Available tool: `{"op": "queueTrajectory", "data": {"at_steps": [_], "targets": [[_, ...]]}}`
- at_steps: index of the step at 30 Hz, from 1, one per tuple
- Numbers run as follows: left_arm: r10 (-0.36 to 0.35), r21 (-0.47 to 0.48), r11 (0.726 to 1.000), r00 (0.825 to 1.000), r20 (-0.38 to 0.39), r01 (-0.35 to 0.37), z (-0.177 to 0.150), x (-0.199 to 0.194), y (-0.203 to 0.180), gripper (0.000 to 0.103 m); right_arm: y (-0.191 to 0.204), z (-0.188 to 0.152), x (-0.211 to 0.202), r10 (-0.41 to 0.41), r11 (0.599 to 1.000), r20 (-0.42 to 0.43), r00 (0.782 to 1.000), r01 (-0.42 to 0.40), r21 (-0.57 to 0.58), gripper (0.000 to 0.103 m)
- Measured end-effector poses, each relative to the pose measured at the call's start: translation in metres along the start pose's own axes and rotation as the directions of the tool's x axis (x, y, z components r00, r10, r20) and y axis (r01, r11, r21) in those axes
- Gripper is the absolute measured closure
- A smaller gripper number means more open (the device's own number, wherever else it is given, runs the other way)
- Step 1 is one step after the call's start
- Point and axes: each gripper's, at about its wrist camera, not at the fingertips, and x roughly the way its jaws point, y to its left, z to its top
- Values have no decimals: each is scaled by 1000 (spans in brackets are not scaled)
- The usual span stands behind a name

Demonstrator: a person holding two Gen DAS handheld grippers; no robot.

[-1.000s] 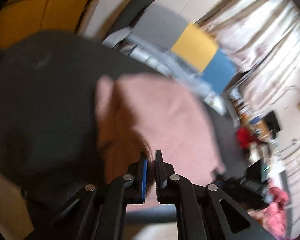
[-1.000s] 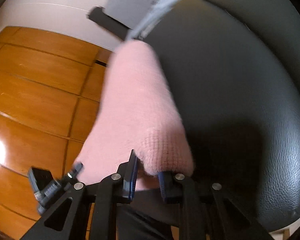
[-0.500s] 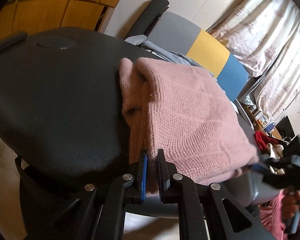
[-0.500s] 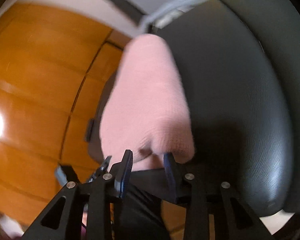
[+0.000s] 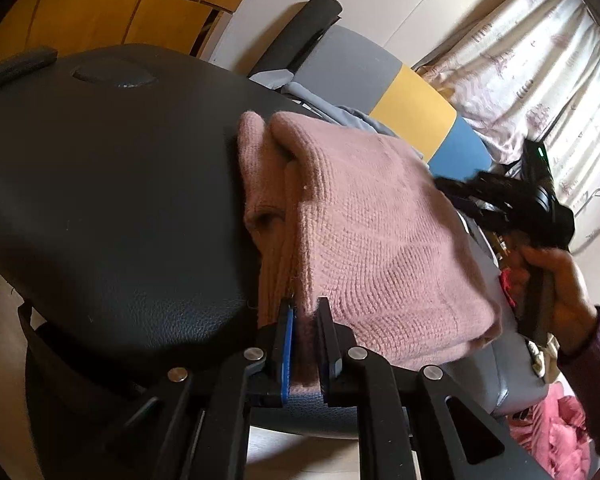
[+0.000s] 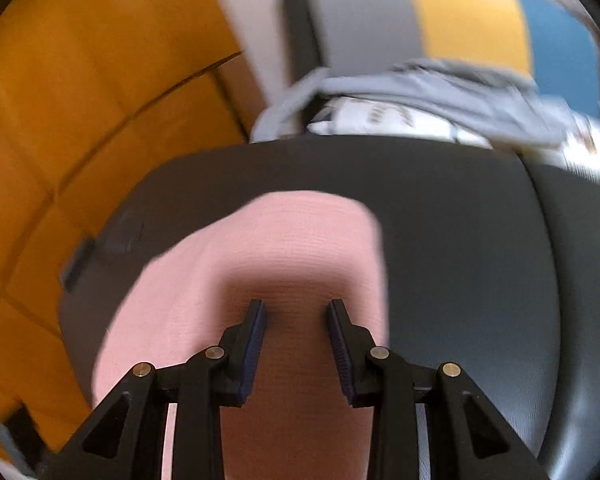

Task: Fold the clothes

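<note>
My right gripper [image 6: 296, 320] has just released the sweater [image 5: 372, 240], jaws spread; left gripper [image 5: 305, 312] pinches its edge at lower centre. Fold laid.

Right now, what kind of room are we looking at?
Probably a lived-in room at home: curtains over a window, a wood floor, and a pink sweater folded on a black padded seat.

Left gripper [image 5: 305, 312] nearly closed, clamping; right gripper [image 6: 296, 312] jaws just opened, apart
</note>
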Motion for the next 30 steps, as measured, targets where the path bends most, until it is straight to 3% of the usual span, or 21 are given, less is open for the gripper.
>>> {"op": "queueTrajectory", "data": {"at_steps": [3,6,7,9,11,14,16,17,18,20,21,22,23,25,26,30], "targets": [[-11,5,1000,1000,9,11,-3,-1,3,90,40,-14,16,-64,969,-13,998,58,-241,69],[-10,-16,1000,1000,9,11,-3,-5,3,90,59,-27,25,-121,926,26,992,122,-357,69],[-6,-30,1000,1000,7,7,-1,-9,4,89,58,-30,23,-125,923,37,992,129,-362,68],[34,-66,997,999,24,-32,6,-23,7,79,52,-36,14,-94,940,50,994,105,-326,68],[128,-64,991,986,107,-121,18,-44,5,76,46,-34,20,-66,951,61,996,81,-298,68],[194,41,977,955,224,-208,49,-62,-19,76,41,-38,16,-47,959,68,997,64,-275,68],[166,117,973,951,261,-201,68,-59,-48,69,42,-35,18,-51,962,62,997,66,-265,68],[154,152,968,954,258,-198,75,-52,-62,58,43,-32,19,-56,962,58,997,69,-265,68],[162,182,962,961,222,-205,79,-34,-72,53,45,-31,19,-62,960,54,997,74,-270,67],[182,242,946,972,150,-214,88,3,-90,52,47,-29,20,-73,956,48,996,84,-282,67],[192,272,938,975,114,-217,92,21,-100,53,46,-27,23,-78,954,46,996,88,-285,67],[215,284,931,974,74,-227,96,38,-105,62,43,-26,22,-75,957,42,996,83,-277,67],[260,249,933,965,27,-259,95,53,-98,72,40,-25,21,-72,960,38,997,79,-268,66],[291,160,946,956,-27,-283,88,60,-75,75,33,-23,19,-67,966,31,997,73,-249,63],[286,144,949,958,-20,-281,82,56,-66,76,31,-20,16,-75,969,27,997,79,-234,63],[339,206,916,939,58,-343,63,41,-63,77,28,-7,4,-66,981,41,997,72,-180,63]]}}
